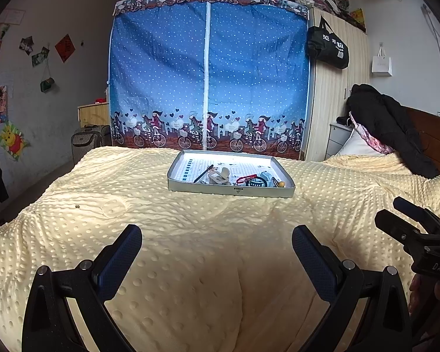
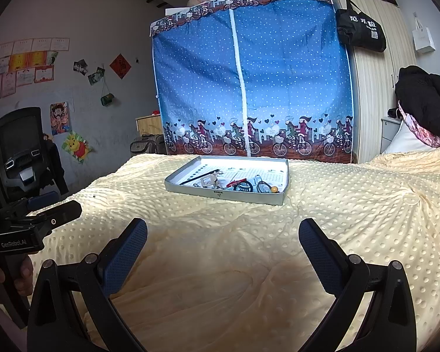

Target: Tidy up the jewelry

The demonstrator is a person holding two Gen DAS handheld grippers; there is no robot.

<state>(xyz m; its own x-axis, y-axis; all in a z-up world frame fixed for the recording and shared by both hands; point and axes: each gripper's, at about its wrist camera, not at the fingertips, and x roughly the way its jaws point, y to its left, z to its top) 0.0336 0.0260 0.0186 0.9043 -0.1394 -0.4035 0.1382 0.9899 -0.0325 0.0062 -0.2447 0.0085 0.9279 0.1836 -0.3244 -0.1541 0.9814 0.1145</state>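
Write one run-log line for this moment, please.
left gripper: open, empty | right gripper: open, empty | tray: on bed, jewelry inside, untouched | stage: before first reach

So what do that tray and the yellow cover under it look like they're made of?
The tray looks like thin sheet metal: grey, satiny walls with crisp folded edges, though painted plastic is possible. The cover looks like soft plush fleece, matte pale yellow, embossed with raised dots and lying in gentle wrinkles.

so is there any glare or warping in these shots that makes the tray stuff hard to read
Left wrist view: the tray floor is blown out white along its far edge, and the room's edges bow. Right wrist view: same glare on the tray, the wardrobe curves, and the small jewelry stays indistinct.
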